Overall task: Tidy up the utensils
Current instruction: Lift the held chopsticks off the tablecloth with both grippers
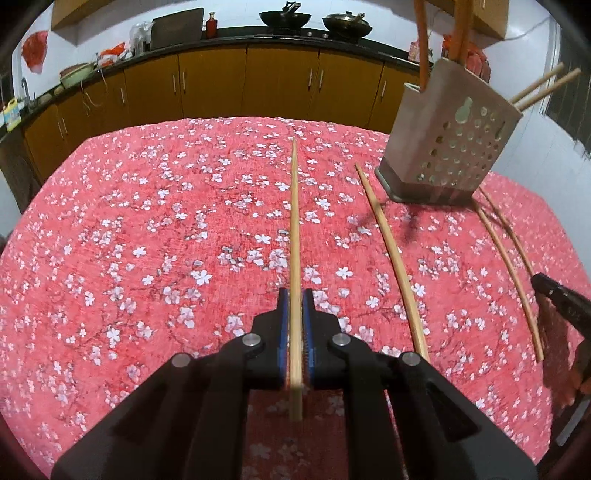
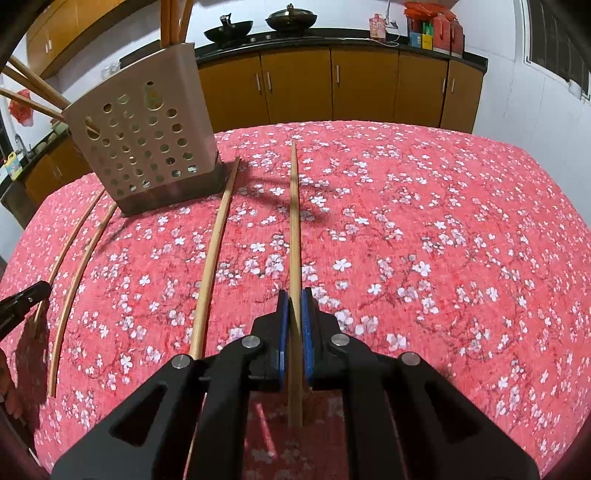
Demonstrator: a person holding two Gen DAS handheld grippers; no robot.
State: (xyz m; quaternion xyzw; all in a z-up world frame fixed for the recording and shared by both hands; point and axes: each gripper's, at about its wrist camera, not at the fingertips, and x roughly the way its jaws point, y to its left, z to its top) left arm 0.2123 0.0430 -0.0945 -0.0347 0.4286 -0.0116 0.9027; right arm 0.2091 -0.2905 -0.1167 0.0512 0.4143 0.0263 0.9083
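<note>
My left gripper is shut on the near end of a wooden chopstick that runs straight away over the floral tablecloth. My right gripper is shut the same way on another chopstick. Between them lie two loose chopsticks, one beside my left gripper and one beside my right. The perforated beige utensil holder stands at the far end of these two, with chopsticks and orange handles sticking out of it. Each gripper shows at the edge of the other's view: right gripper, left gripper.
The red floral tablecloth covers the whole table. Behind it runs a counter with yellow cabinet doors, two woks, bottles and bags. A window is on the right wall.
</note>
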